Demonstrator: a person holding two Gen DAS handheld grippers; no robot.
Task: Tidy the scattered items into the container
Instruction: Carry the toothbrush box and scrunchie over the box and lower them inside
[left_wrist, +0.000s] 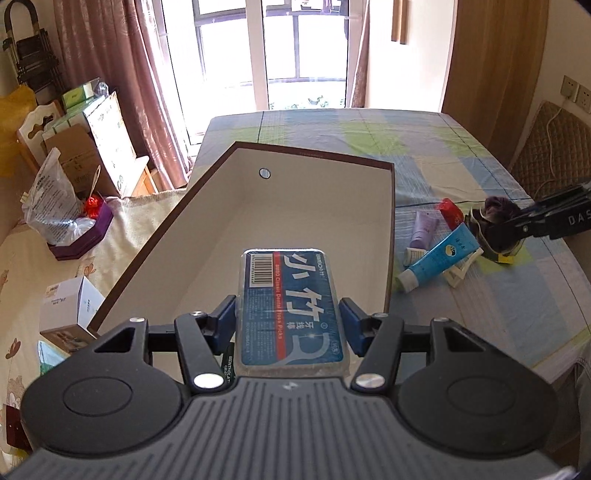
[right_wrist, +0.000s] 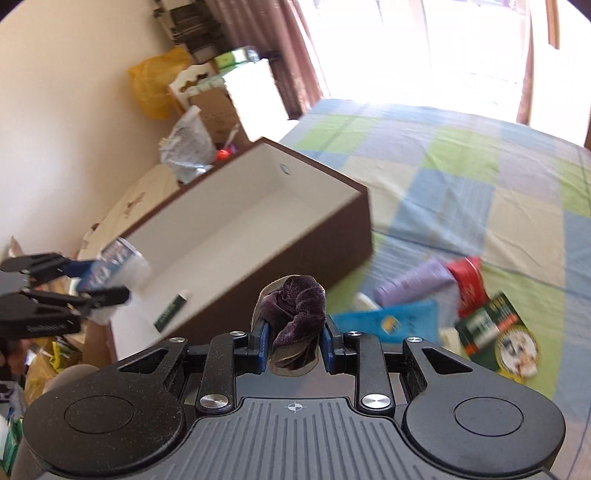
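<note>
Left gripper (left_wrist: 288, 317) clamped on a load, right gripper (right_wrist: 293, 341) likewise clamped

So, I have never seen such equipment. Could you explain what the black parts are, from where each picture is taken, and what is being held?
A person holds two handheld grasping tools, each carrying a camera looking along its fingers. In the left view, the left tool grips a dental floss pick box over the brown box. In the right view, the right tool grips a purple velvet scrunchie. On the checked tablecloth lie a blue tube, a purple tube and a red packet. A small green tube lies inside the box.
</note>
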